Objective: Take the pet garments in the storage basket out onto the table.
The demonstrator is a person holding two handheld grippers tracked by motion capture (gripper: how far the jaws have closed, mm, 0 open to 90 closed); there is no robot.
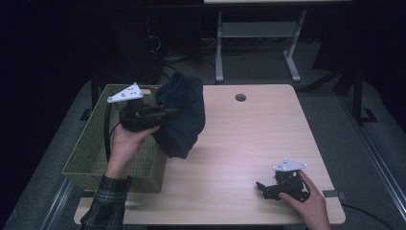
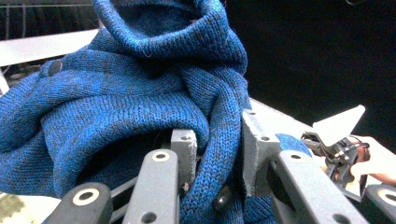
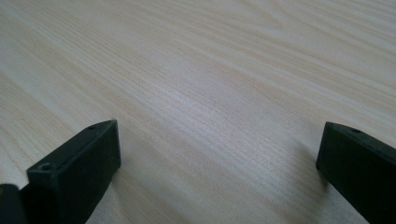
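A dark blue knitted garment hangs bunched in the air over the table's left side, just right of a green woven basket. My left gripper is shut on a fold of that knit, which is pinched between its grey pads. The garment's lower end reaches down to the tabletop beside the basket's right wall. My right gripper rests low on the light wooden table near the front right, open, with bare wood between its black jaws.
The basket sits at the table's left edge, partly overhanging it. A round cable hole lies at the table's far side. Behind the table stand a white desk frame and dark floor.
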